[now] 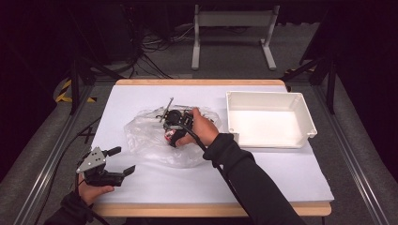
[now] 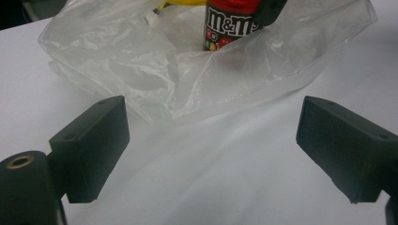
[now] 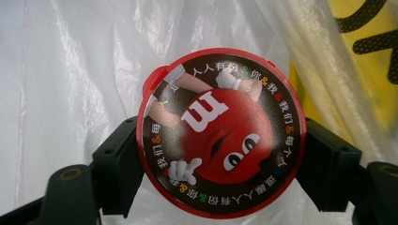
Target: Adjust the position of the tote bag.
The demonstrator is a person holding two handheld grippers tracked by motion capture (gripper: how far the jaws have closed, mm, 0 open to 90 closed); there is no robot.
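An M&M's can (image 1: 169, 136) with a red round lid (image 3: 220, 145) stands upright inside a crumpled clear plastic bag (image 1: 145, 136) at the middle of the white table. My right gripper (image 1: 172, 131) reaches into the bag, and its two black jaws press on opposite sides of the can (image 2: 230, 26). A yellow packet (image 3: 361, 56) lies in the bag behind the can. My left gripper (image 1: 123, 160) rests near the table's front left corner, pointing at the bag (image 2: 141, 70). Its jaws (image 2: 211, 140) stand wide apart with nothing between them.
A white rectangular bin (image 1: 263, 93) with nothing visible inside sits on the right half of the table. The table has a wooden front edge (image 1: 211, 209). Cables and a metal stand are on the floor beyond the far edge.
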